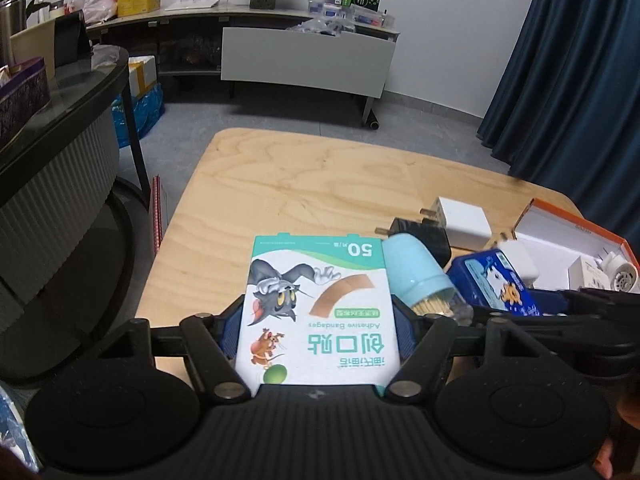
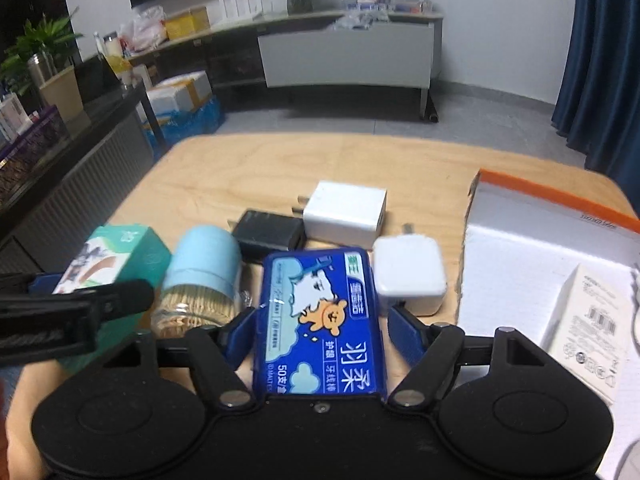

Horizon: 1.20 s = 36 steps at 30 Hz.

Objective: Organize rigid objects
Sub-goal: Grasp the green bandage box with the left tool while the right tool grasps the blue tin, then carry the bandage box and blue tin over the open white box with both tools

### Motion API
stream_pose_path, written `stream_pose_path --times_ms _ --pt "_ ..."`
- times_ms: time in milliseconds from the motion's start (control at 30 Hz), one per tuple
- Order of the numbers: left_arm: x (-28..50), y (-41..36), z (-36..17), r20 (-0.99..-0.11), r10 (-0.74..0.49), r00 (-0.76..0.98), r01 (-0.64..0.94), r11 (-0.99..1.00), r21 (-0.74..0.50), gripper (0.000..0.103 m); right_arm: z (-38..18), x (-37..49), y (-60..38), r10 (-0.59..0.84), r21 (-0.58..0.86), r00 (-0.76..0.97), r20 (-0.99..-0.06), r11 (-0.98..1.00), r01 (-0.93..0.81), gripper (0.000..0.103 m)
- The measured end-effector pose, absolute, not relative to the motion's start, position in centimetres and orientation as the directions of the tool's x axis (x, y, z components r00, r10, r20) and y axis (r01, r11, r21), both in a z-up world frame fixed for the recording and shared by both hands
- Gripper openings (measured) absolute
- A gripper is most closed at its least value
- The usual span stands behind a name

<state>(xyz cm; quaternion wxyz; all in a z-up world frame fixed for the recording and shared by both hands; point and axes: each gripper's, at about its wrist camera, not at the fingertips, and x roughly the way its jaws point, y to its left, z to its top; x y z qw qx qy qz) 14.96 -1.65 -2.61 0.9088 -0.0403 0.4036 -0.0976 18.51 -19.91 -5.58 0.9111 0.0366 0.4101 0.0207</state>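
Bandage box (image 1: 318, 312) sits clamped between the left gripper (image 1: 318, 320) fingers, long axis running away from them. Toothpick jar (image 2: 202, 276) lies between. Right gripper (image 2: 320, 320) fingers flank the blue floss tin (image 2: 320, 320); contact unclear. Open tray (image 2: 520, 256) lies rightward on the tabletop (image 1: 300, 184).

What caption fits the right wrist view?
Right gripper fingers straddling a blue rectangular floss-pick box on the wooden table.

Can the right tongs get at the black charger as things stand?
Probably not yet: the right tongs have the blue floss box between them, and the black charger lies just beyond it.
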Motion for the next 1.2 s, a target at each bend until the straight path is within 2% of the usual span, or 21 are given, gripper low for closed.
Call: stream_pose_path --times_ms 467,1200 --pt "10.7 -1.8 -1.1 -0.704 -0.226 0.673 0.133 0.974 -0.186 0.071 -2.2 11.7 -20.4 0.061 0.085 0.731 -0.679 0.996 -0.004 0.074" --pt "4.3 -3.9 2.0 -0.647 -0.206 0.734 0.121 0.977 -0.173 0.071 1.6 2.0 -20.5 0.05 0.113 0.792 -0.608 0.993 0.024 0.074"
